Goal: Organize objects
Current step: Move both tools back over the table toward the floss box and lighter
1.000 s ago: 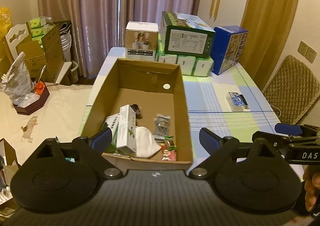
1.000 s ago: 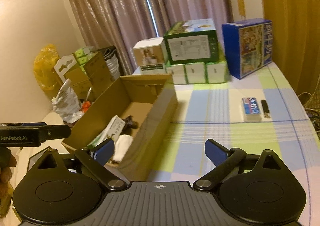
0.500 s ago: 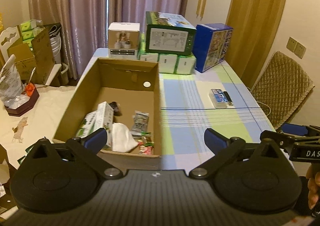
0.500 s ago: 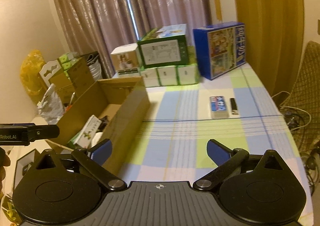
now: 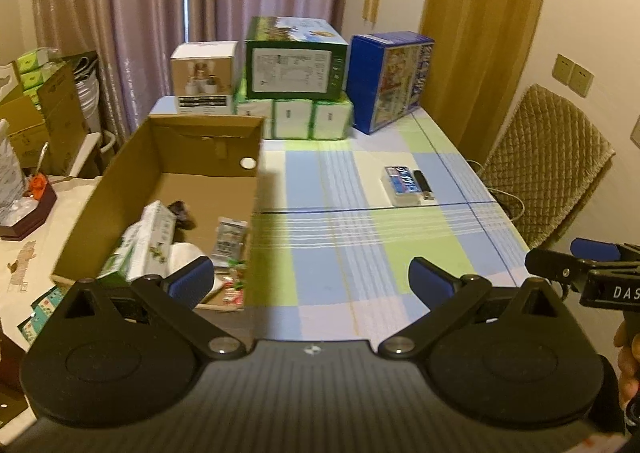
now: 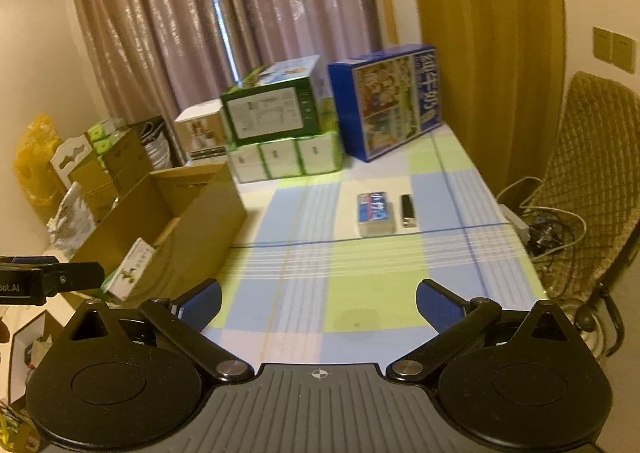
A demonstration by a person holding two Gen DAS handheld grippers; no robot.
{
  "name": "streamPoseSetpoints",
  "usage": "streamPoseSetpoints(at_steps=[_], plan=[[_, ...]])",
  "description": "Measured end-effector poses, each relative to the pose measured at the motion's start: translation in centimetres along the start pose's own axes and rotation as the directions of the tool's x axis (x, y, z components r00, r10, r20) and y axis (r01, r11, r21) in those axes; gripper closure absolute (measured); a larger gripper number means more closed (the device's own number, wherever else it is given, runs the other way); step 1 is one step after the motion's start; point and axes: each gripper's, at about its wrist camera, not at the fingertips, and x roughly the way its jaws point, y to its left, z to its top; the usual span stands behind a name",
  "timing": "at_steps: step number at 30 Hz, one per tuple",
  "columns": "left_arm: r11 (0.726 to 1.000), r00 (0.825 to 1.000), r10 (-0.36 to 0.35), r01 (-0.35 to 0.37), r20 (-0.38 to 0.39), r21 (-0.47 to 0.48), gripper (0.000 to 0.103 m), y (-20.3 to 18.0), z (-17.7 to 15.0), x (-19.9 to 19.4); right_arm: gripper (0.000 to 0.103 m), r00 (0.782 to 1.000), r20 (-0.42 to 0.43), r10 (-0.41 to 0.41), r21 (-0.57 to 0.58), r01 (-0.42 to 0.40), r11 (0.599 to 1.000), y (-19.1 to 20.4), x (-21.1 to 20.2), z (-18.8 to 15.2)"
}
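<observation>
Grippers, 2: left gripper [image 5: 311, 279] and right gripper [image 6: 319, 299], both spread wide with nothing between the fingers, above the checked tablecloth [image 5: 360, 253]. Cardboard box [image 5: 120, 189], open-topped, on the table's left side (holds a green-white carton [image 5: 144, 241], white cloth, small packets). Blue card pack [image 6: 374, 211] and black lighter [image 6: 408, 210] side by side, well right of the box.

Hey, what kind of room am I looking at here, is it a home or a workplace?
Most likely a room in a home, perhaps a dining area. A table with a checked cloth, floor-length curtains behind it and a quilted chair point that way; the stacked cartons and an open cardboard box suggest tidying.
</observation>
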Motion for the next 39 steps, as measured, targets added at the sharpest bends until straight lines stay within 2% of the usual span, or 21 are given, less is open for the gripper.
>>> streamPoseSetpoints(at_steps=[16, 28, 39], plan=[[0.997, 0.998, -0.058, 0.06, -0.034, 0.053, 0.001, -5.9, 0.8, 5.2, 0.002, 0.996, -0.003, -0.089, 0.082, 0.089, 0.993, -6.9, 0.4, 0.2], [0.996, 0.996, -0.067, 0.07, -0.051, 0.063, 0.001, -8.2, 2.5, 10.7, 0.002, 0.991, -0.029, -0.129, 0.072, 0.131, 0.989, -9.7, 4.1, 0.9], [0.996, 0.995, -0.053, 0.059, -0.086, 0.06, 0.001, -9.4, 4.0, 16.8, 0.002, 0.988, -0.024, -0.151, 0.048, 0.152, 0.987, -12.0, 9.3, 2.3]])
